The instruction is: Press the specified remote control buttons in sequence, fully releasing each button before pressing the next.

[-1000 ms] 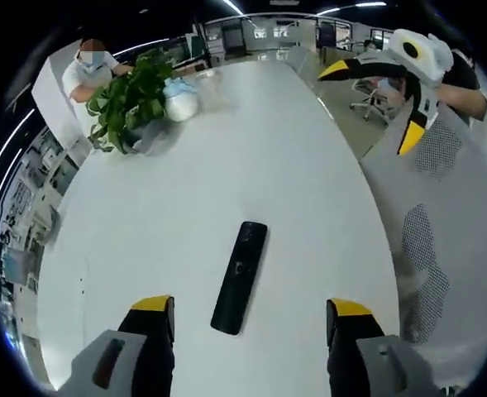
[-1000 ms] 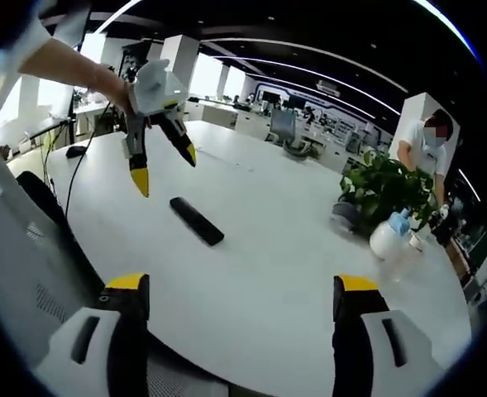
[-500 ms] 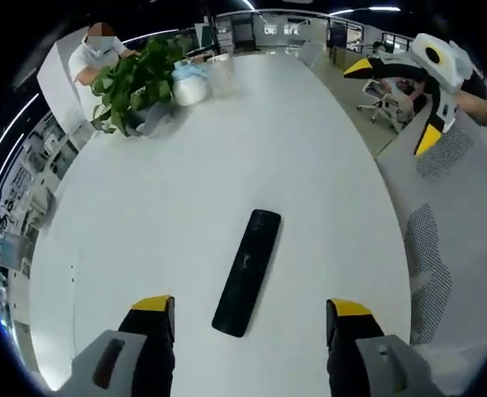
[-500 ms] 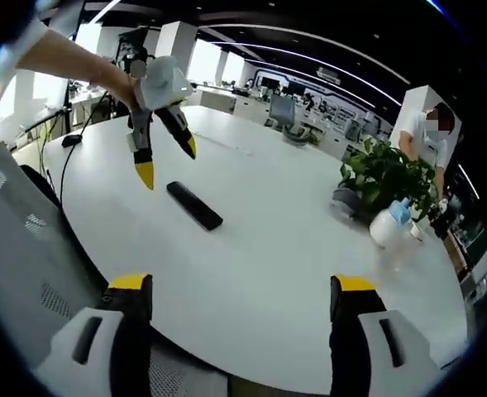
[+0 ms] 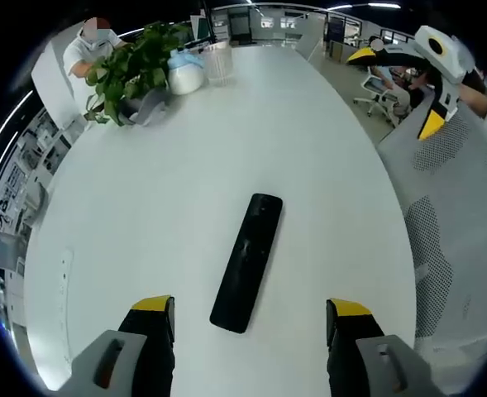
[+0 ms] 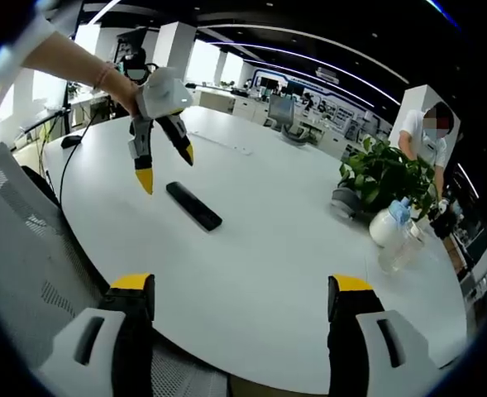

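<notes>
While its yellow-tipped jaws stand wide apart with nothing between them, the left gripper (image 5: 249,318) hangs above the near end of the black remote (image 5: 247,261), clear of it; the remote lies flat on the white table (image 5: 160,207), slanting away. The right gripper (image 6: 239,298) is spread too and empty, off the table's edge, over a grey mesh chair (image 6: 28,248). At the table's far end stand a plant (image 6: 382,180), a white jug (image 6: 388,231) and a clear bottle (image 6: 402,248), with a person (image 6: 425,136) behind.
</notes>
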The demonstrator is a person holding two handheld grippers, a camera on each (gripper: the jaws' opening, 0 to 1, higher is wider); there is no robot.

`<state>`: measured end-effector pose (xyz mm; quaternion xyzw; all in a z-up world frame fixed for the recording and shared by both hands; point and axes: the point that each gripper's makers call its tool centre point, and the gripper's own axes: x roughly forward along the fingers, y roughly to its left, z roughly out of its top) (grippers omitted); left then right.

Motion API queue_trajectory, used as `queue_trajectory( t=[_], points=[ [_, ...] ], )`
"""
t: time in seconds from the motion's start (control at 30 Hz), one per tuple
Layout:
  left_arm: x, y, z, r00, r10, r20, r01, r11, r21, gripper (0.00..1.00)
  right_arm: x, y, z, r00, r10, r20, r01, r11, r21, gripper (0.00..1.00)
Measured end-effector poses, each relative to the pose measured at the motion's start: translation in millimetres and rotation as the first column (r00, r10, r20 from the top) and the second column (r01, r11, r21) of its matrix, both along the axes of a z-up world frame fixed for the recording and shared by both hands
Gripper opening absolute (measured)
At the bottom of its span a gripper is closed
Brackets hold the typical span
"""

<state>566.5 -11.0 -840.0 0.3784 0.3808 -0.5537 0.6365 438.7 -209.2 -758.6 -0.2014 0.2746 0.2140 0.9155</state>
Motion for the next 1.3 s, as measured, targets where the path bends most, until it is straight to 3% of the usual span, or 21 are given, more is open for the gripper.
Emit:
queue_trajectory(
  t=[0.37, 0.73, 0.93, 1.3],
  points=[
    [6.1, -12, -6.4, 0.999, -0.031, -0.015, 0.031, 0.999, 0.009, 0.78, 1, -5, 0.5, 1.000, -0.025, -0.001, 0.025, 1.000, 0.000, 0.88],
    [10.2, -12, -13.5, 0.999, -0.046, 0.000, 0.046, 0.998, 0.035, 0.76, 0, -4, -0.2, 1.000, -0.017, -0.007, 0.017, 1.000, -0.001, 0.86],
    [15.6, -8, -20.7, 0.999, -0.039, 0.008, 0.038, 0.997, 0.063, 0.72, -1, -2, -0.6, 1.000, -0.013, -0.014, 0.013, 1.000, 0.012, 0.84],
    [22.3, -14, -19.8, 0.999, -0.042, 0.031, 0.041, 0.998, 0.045, 0.57, -1, 0, -0.6, 1.000, -0.012, -0.020, 0.013, 0.999, 0.029, 0.81]
  ],
)
